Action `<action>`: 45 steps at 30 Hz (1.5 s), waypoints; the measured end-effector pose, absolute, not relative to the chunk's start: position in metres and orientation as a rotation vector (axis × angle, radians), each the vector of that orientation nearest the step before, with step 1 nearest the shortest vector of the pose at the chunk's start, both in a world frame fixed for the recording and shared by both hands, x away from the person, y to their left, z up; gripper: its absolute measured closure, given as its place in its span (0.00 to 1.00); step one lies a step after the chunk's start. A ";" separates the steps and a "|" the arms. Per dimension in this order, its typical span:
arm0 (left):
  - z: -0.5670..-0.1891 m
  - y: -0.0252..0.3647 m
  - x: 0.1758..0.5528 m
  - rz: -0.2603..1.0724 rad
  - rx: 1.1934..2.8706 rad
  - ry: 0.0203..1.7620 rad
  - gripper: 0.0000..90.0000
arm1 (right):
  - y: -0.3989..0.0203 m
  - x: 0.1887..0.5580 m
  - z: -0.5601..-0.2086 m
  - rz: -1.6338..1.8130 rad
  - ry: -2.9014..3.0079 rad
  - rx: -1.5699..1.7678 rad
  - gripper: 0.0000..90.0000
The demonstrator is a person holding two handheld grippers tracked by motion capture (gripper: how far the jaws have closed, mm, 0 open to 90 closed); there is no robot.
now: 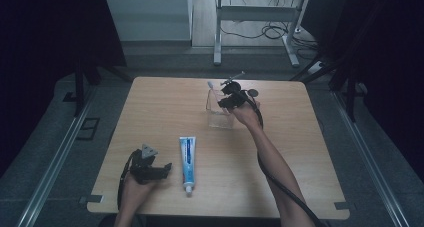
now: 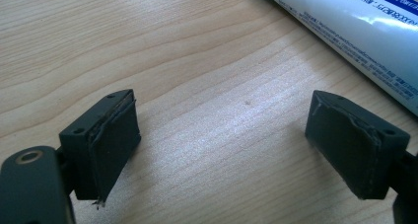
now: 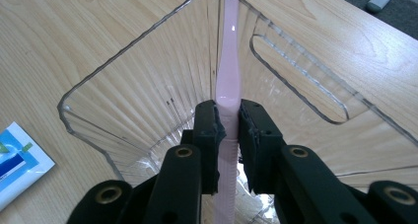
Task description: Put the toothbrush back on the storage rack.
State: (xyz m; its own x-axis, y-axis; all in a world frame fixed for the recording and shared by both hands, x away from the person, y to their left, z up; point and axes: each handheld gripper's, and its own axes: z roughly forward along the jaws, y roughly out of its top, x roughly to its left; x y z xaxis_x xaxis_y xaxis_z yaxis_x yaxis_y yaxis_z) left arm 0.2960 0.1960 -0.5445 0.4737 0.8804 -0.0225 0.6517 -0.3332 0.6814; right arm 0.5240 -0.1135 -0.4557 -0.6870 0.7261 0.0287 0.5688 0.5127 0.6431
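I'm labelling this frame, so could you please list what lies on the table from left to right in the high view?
Left gripper → toothpaste tube → clear plastic container → right gripper, its jaws pinching a pink toothbrush over the container.

A light wooden table (image 1: 165, 112) with rounded corners carries two items. A clear plastic container (image 1: 219, 112) stands toward the far edge, slightly right of centre. A white-and-blue toothpaste tube (image 1: 188, 162) lies flat nearer the near edge, left of centre, cap toward that edge, well apart from the container.
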 end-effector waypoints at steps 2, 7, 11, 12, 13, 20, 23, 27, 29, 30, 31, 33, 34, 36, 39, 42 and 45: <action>-0.544 0.196 0.296 0.470 2.094 1.264 0.14 | -0.114 0.524 -0.456 0.935 2.512 1.095 0.80; -0.544 0.196 0.296 0.471 2.096 1.264 0.14 | -0.116 0.524 -0.453 0.943 2.506 1.098 0.79; -0.544 0.196 0.296 0.471 2.096 1.264 0.14 | -0.117 0.523 -0.450 0.944 2.501 1.097 0.79; -0.544 0.196 0.296 0.471 2.096 1.263 0.14 | -0.117 0.522 -0.449 0.945 2.499 1.096 0.79; -0.544 0.196 0.296 0.471 2.096 1.263 0.14 | -0.117 0.522 -0.449 0.945 2.499 1.096 0.79; -0.544 0.196 0.296 0.470 2.095 1.264 0.14 | -0.121 0.514 -0.438 0.973 2.498 1.067 0.76; -0.544 0.196 0.296 0.470 2.095 1.264 0.14 | -0.123 0.511 -0.434 0.981 2.494 1.062 0.73; -0.544 0.196 0.296 0.469 2.095 1.264 0.14 | -0.126 0.504 -0.427 1.004 2.488 1.044 0.67; -0.544 0.196 0.296 0.469 2.095 1.264 0.14 | -0.128 0.501 -0.424 1.016 2.486 1.041 0.64; -0.544 0.196 0.296 0.468 2.094 1.264 0.14 | -0.130 0.497 -0.421 1.027 2.486 1.033 0.61; -0.544 0.196 0.296 0.468 2.094 1.264 0.14 | -0.130 0.497 -0.421 1.027 2.486 1.033 0.61; -0.545 0.196 0.296 0.468 2.093 1.264 0.14 | -0.133 0.492 -0.418 1.038 2.487 1.023 0.57; -0.545 0.196 0.296 0.468 2.094 1.264 0.14 | -0.133 0.492 -0.418 1.038 2.487 1.023 0.57; -0.545 0.196 0.296 0.468 2.093 1.264 0.14 | -0.135 0.489 -0.417 1.053 2.485 1.019 0.55; -0.544 0.196 0.296 0.468 2.093 1.264 0.14 | -0.139 0.484 -0.415 1.061 2.483 1.012 0.51; -0.545 0.196 0.296 0.469 2.093 1.264 0.14 | -0.143 0.479 -0.412 1.080 2.475 1.014 0.45; -0.545 0.196 0.296 0.469 2.093 1.264 0.14 | -0.145 0.476 -0.411 1.090 2.473 1.012 0.42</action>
